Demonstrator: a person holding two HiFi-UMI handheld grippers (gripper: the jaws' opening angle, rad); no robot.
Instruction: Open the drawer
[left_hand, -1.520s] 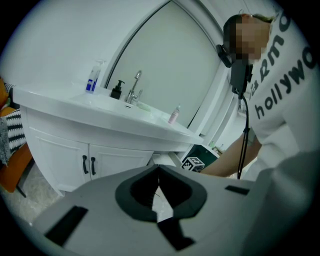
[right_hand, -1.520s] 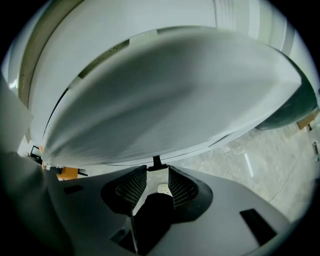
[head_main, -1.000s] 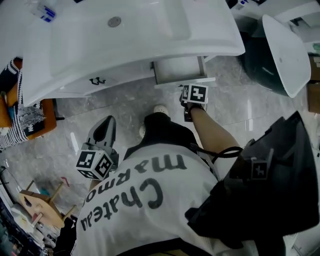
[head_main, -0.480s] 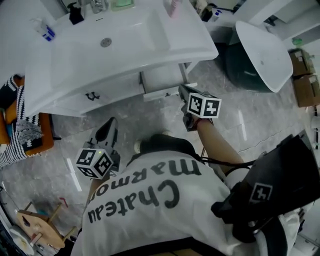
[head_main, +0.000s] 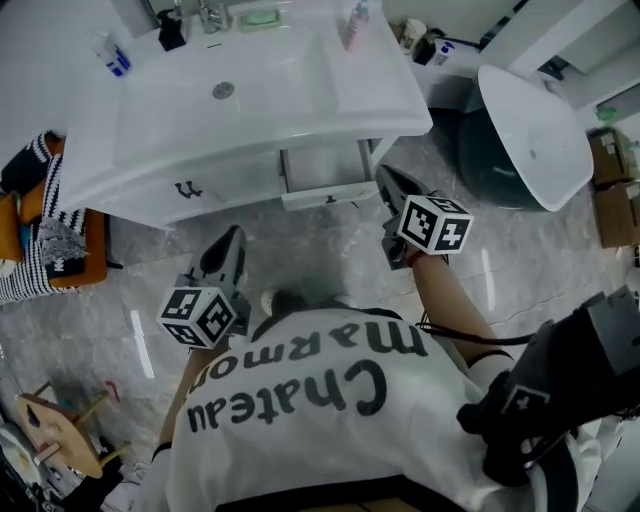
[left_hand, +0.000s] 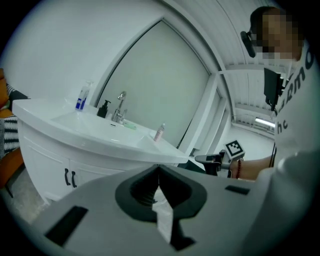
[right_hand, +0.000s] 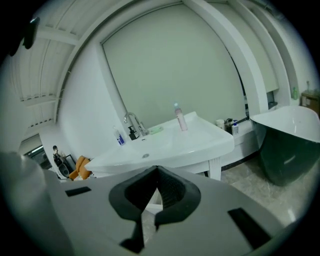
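The drawer (head_main: 322, 168) stood pulled out from the front of a white vanity (head_main: 150, 195), under the right part of its basin (head_main: 200, 110). Its front panel hung clear of the cabinet face and its pale inside showed from above.

The right gripper (head_main: 386, 174) hung just right of the drawer's front corner in the head view. Its 2 jaws were closed tip to tip with nothing between them, and its own view looked out over the basin top. The left gripper (head_main: 233, 236) hung lower left in the head view, over the grey marble floor (head_main: 330, 250) and well apart from the drawer. It pointed toward the vanity, and its jaws also met at the tips and held nothing.

On the back edge of the basin stood a tap (head_main: 211, 14), a black dispenser (head_main: 172, 30), a blue-and-white tube (head_main: 116, 57) and a pink bottle (head_main: 355, 27). 2 dark handles (head_main: 187, 188) sat side by side on the cabinet doors left of the drawer. To the right of the vanity stood a dark tub (head_main: 500, 160) with a white top. At the left edge were an orange chair (head_main: 70, 270) and a black-and-white striped cloth (head_main: 30, 250).

The person (head_main: 330, 420) stood facing the vanity in a white shirt with dark lettering across it, an arm stretched to each gripper.
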